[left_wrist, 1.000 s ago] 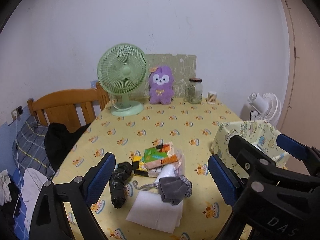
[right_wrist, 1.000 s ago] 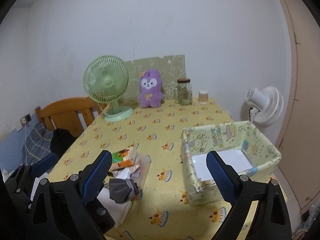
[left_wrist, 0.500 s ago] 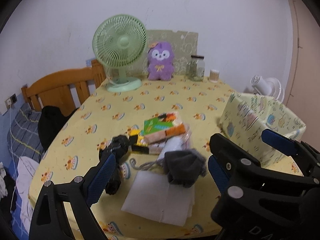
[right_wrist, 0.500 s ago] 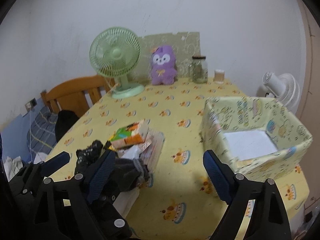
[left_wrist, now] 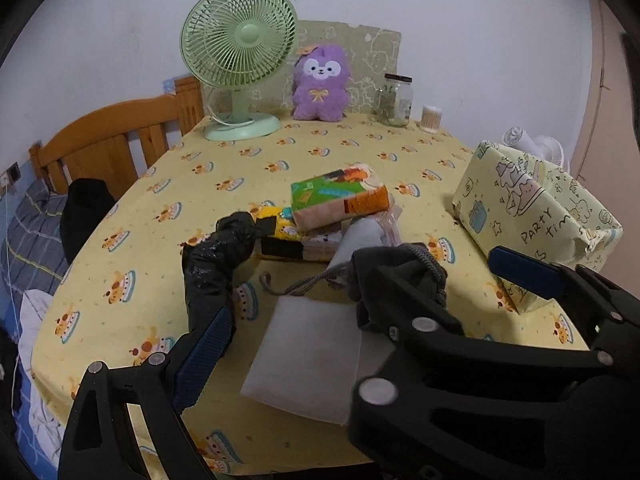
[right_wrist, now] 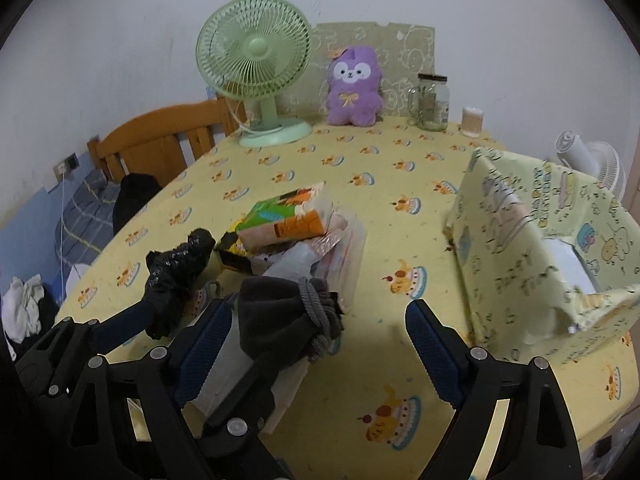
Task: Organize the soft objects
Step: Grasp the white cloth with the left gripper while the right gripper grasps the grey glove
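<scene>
A yellow cake-print cloth covers the worktop (right_wrist: 400, 168) against a white wall. Near the front edge lies a heap: a grey drawstring pouch (right_wrist: 288, 320), a black plastic bag (left_wrist: 216, 264), a tissue pack (left_wrist: 340, 196) and a white pad (left_wrist: 312, 352). The open box (right_wrist: 552, 264) stands at the right edge. The right gripper (right_wrist: 316, 352) has its fingers spread, nothing pinched, the pouch just inside the left one. The left gripper (left_wrist: 280, 320) looks spread and empty. Closing now could snag only the cord, or drag the tissue pack along. The box reads "PARTY TIME".
</scene>
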`<state>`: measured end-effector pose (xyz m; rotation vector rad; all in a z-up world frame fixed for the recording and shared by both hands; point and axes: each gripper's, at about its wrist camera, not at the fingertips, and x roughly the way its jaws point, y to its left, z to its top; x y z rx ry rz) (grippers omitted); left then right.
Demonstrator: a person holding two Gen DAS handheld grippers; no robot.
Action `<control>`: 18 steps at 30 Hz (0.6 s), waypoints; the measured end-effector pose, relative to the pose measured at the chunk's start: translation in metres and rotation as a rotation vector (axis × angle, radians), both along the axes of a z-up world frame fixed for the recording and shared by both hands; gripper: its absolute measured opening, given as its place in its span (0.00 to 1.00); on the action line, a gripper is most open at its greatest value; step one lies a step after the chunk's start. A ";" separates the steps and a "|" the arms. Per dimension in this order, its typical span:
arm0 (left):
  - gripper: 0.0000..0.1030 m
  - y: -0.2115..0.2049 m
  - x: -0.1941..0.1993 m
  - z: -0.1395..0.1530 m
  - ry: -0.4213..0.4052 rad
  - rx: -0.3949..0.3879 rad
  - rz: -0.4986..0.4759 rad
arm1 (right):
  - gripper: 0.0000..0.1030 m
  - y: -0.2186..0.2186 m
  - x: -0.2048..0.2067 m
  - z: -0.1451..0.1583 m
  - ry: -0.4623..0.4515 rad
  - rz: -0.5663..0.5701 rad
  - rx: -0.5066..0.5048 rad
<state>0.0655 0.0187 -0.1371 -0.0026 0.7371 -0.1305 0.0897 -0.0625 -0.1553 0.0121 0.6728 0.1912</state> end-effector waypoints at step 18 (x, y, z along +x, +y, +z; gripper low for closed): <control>0.72 -0.001 0.012 -0.018 0.088 -0.076 -0.007 | 0.50 0.001 0.015 -0.015 0.064 0.026 0.025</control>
